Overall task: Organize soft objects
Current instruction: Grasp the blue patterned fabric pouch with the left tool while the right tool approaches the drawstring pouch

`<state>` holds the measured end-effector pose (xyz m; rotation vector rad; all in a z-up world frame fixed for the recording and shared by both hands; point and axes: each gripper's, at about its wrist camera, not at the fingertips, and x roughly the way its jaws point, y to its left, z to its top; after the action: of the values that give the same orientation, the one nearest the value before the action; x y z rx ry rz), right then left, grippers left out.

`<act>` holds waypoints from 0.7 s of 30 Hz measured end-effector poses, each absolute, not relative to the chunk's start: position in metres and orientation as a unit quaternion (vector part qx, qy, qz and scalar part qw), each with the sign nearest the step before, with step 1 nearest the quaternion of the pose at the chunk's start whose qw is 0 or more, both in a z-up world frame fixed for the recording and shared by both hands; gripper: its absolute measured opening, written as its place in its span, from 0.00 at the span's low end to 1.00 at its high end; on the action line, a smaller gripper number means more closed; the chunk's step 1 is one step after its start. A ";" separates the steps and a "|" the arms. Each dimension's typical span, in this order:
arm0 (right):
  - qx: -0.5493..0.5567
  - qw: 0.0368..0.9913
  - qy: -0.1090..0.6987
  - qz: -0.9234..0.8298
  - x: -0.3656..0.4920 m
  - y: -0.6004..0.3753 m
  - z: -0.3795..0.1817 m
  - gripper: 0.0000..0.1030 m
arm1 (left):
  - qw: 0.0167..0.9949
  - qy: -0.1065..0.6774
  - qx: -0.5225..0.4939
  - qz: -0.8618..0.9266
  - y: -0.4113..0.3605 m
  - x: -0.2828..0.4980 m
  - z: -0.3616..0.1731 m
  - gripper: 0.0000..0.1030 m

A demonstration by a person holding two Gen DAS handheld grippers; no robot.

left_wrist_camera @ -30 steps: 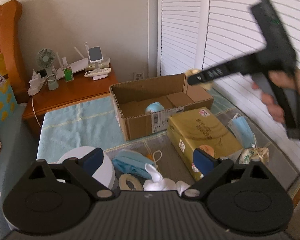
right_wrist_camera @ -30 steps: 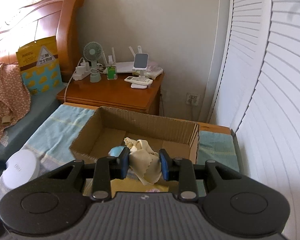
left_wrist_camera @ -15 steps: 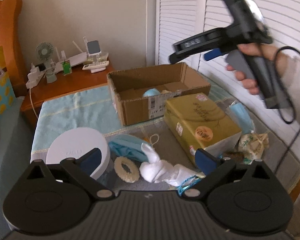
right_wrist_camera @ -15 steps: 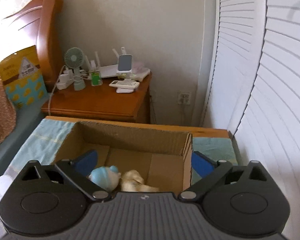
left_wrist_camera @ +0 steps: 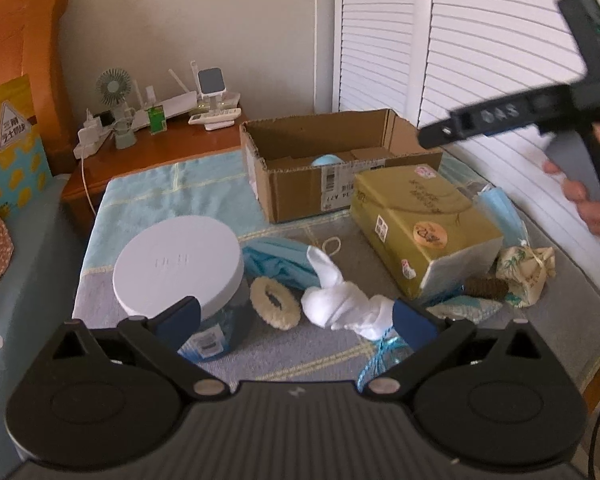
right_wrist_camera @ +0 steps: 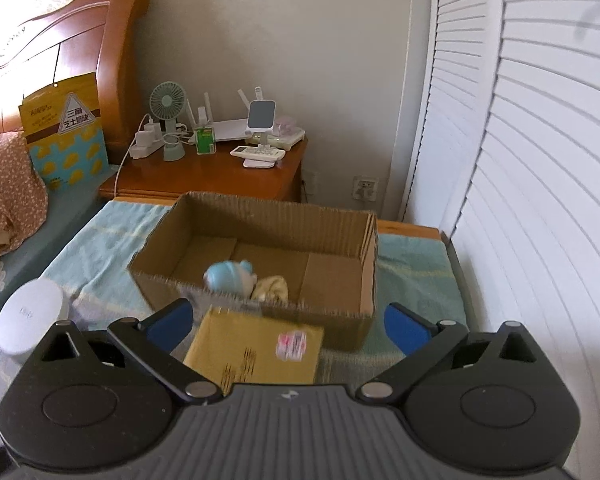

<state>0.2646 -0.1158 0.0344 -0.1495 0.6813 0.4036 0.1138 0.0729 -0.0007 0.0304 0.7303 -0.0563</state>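
A cardboard box [left_wrist_camera: 340,160] [right_wrist_camera: 260,256] stands on the table and holds a light blue plush [right_wrist_camera: 230,276] and a cream cloth [right_wrist_camera: 272,289]. My left gripper [left_wrist_camera: 294,316] is open above a white sock [left_wrist_camera: 342,304], a cream fuzzy ring [left_wrist_camera: 274,302] and a blue face mask [left_wrist_camera: 278,260]. My right gripper [right_wrist_camera: 286,322] is open and empty, held above the near side of the box; it shows at the upper right of the left wrist view [left_wrist_camera: 444,136]. Another blue mask [left_wrist_camera: 500,208] and a small printed pouch [left_wrist_camera: 526,268] lie at the right.
A white-lidded jar [left_wrist_camera: 180,264] [right_wrist_camera: 32,316] stands at the left. A yellow carton [left_wrist_camera: 420,228] [right_wrist_camera: 256,350] lies in front of the box. A wooden nightstand [right_wrist_camera: 216,172] with a fan and gadgets is behind. Louvred doors [right_wrist_camera: 520,160] run along the right.
My right gripper opened and dropped the cream cloth into the box, then pulled back. My left gripper rose and drew back, so more of the table shows.
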 end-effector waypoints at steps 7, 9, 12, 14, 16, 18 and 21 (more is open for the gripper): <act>-0.063 0.920 0.339 0.186 0.221 -0.130 0.019 1.00 | 0.927 0.372 -0.019 -0.044 0.076 0.103 -0.012 0.99; -0.058 0.919 0.343 0.185 0.209 -0.133 0.014 1.00 | 0.926 0.374 -0.014 -0.041 0.074 0.100 -0.015 0.99; -0.060 0.917 0.349 0.184 0.195 -0.137 0.007 1.00 | 0.926 0.377 -0.008 -0.038 0.072 0.096 -0.018 0.99; -0.063 0.916 0.352 0.182 0.186 -0.140 0.002 1.00 | 0.924 0.379 -0.005 -0.038 0.071 0.094 -0.020 0.99; -0.067 0.917 0.352 0.175 0.178 -0.145 -0.003 1.00 | 0.923 0.383 -0.003 -0.040 0.068 0.093 -0.022 0.99; -0.071 0.919 0.352 0.164 0.170 -0.152 -0.010 1.00 | 0.921 0.386 -0.001 -0.046 0.065 0.093 -0.024 0.99; -0.077 0.920 0.353 0.150 0.164 -0.161 -0.017 1.00 | 0.919 0.390 0.002 -0.056 0.058 0.094 -0.027 0.99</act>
<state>0.1639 -0.1615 -0.0170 -0.1576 0.7259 0.3083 0.0939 0.0576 -0.0269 0.0049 0.8008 -0.1154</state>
